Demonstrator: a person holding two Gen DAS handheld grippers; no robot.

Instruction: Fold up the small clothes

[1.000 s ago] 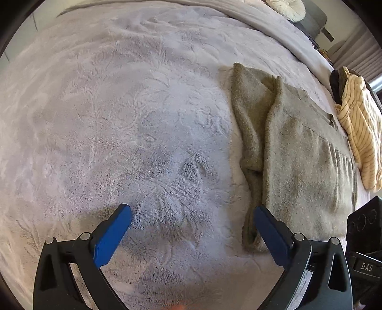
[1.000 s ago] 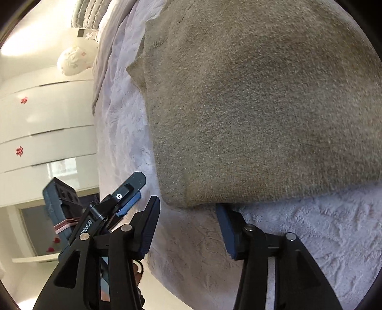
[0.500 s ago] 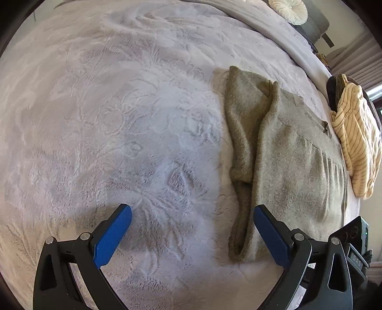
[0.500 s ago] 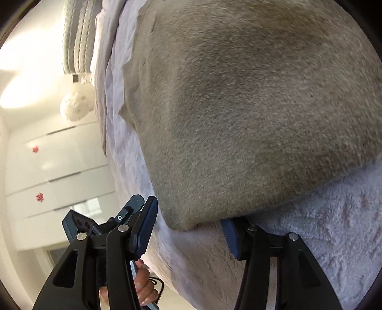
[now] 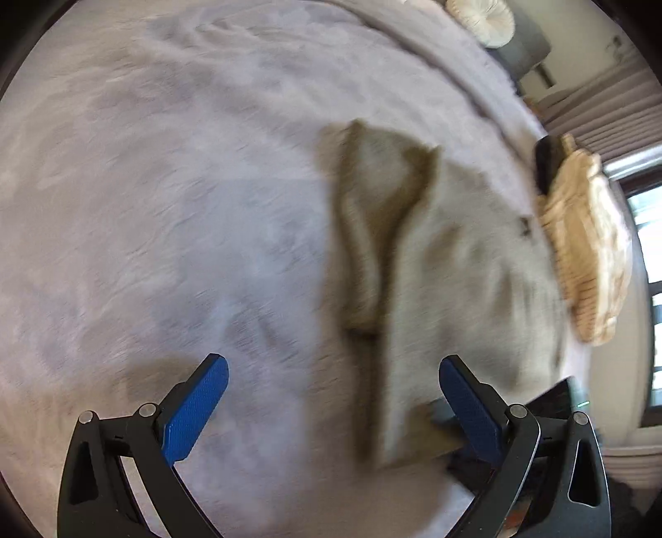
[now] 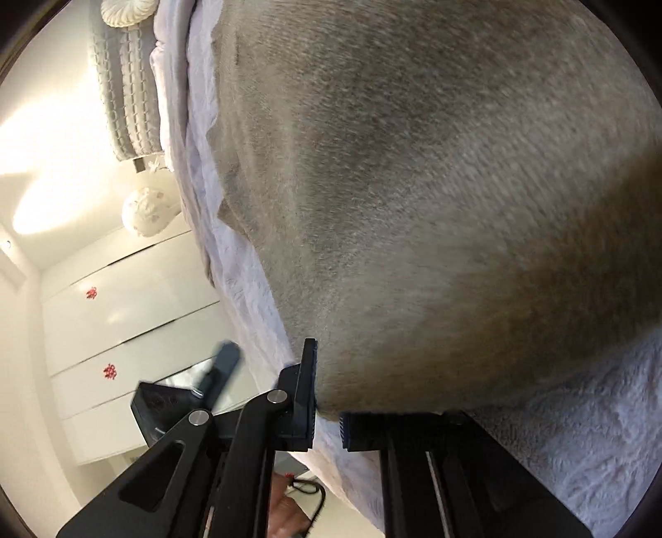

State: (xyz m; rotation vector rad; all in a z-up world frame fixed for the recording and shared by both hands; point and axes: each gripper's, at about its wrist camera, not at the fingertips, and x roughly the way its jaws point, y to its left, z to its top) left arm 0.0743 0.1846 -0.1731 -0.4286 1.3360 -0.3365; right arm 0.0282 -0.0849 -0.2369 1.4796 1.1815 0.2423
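the bed [image 5: 173, 198], covered in a pale grey plush blanket [image 6: 579, 434], is taking up nearly the whole left wrist view, and the olive-grey knitted garment [image 5: 455, 269] is lying flat on it ahead and to the right of the left tongs [image 5: 331, 397], its long axis running away from the camera toward the far edge of the bed, with one sleeve [image 5: 364, 231] lying folded alongside its left edge. the left tongs are standing wide apart and holding nothing, hovering over bare blanket just left of the garment's near hem. the right tongs [image 6: 327, 418] are the nearer pair: they are sitting right at the garment's near corner [image 6: 356, 385], their jaws drawn close with the knit edge entering the narrow gap, so they are probably clamping that corner, though blur and the cloth itself are hiding the actual contact. the coming fold is likely turning on that corner being carried along the long axis toward the far end, while the left tongs are needing to shift right to reach the other hem corner. beyond the garment a cream striped garment [image 5: 587, 248] is lying heaped at the bed's right edge. around the bed, white wardrobe doors [image 6: 124, 331], a quilted headboard [image 6: 124, 82], a round cushion [image 5: 480, 20] and a window with curtains [image 5: 612, 107] are showing.
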